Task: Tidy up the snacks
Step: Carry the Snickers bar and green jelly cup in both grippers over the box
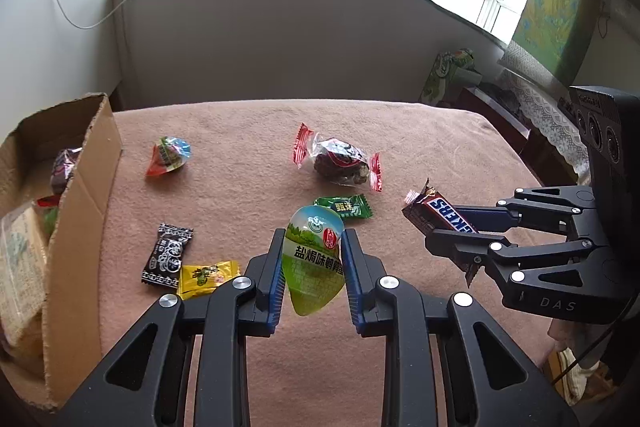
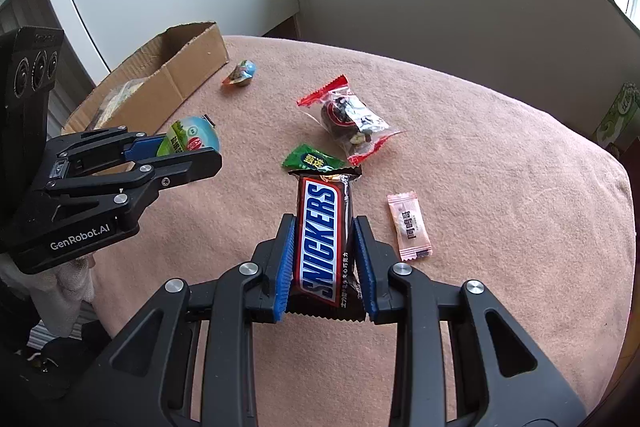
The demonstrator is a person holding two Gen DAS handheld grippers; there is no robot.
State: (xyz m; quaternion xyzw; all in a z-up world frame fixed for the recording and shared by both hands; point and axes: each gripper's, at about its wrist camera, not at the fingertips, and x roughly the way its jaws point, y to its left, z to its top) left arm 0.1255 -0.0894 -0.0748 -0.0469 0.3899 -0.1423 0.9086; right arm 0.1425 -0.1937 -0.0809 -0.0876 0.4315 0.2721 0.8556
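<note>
Both jaws are clamped: your left gripper (image 1: 312, 247) grips the green egg-shaped snack pouch (image 1: 314, 263), your right gripper (image 2: 325, 227) grips the Snickers bar (image 2: 323, 239), each lifted above the pink blanket (image 1: 440, 147). You have the cardboard box (image 1: 86, 211) at the left edge, then the clear wrapped cake (image 1: 340, 159), then small candies like the green one (image 1: 346, 207)

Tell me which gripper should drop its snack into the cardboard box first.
Left, probably. The left gripper, shut on the green egg packet, sits nearer the cardboard box at the table's left edge. The right gripper, holding the Snickers bar, is farther away and would have to cross over.
</note>
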